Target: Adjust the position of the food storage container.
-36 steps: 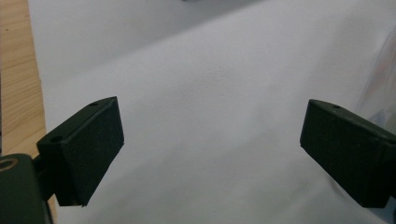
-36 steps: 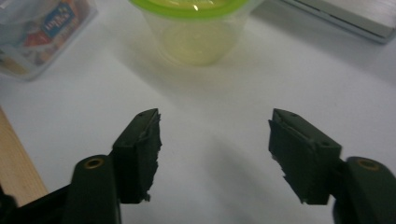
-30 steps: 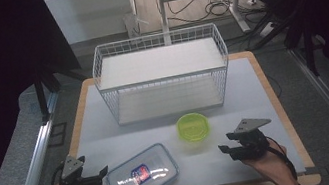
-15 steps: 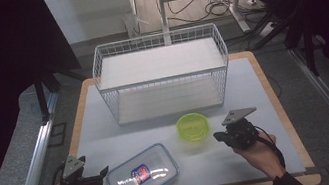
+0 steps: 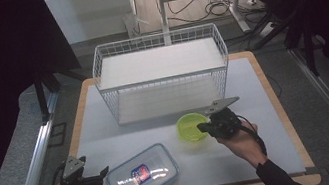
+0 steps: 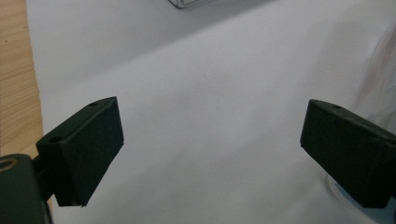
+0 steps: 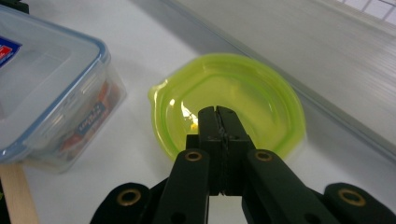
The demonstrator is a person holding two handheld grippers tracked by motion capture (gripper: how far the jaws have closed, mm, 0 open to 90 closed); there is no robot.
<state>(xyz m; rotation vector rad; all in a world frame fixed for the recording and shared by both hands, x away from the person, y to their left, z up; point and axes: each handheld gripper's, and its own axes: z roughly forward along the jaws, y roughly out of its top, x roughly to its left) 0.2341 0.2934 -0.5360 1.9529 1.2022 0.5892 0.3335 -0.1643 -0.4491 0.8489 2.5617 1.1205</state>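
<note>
- High view: green bowl (image 5: 191,127) on the white mat, between wire basket (image 5: 161,72) and plastic box (image 5: 142,177).
- Right gripper (image 5: 205,127) at bowl's near rim, jaws pressed together, nothing pinched.
- Left gripper (image 5: 104,173) spread wide beside the box.
- Likely step: approaching the bowl.
- Next: part jaws, straddle rim, pinch.

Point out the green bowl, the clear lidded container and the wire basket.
green bowl (image 5: 189,128): high view, inner floor.
clear lidded container (image 5: 142,176): high view, lid centre.
wire basket (image 5: 163,79): high view, front top rim.
</note>
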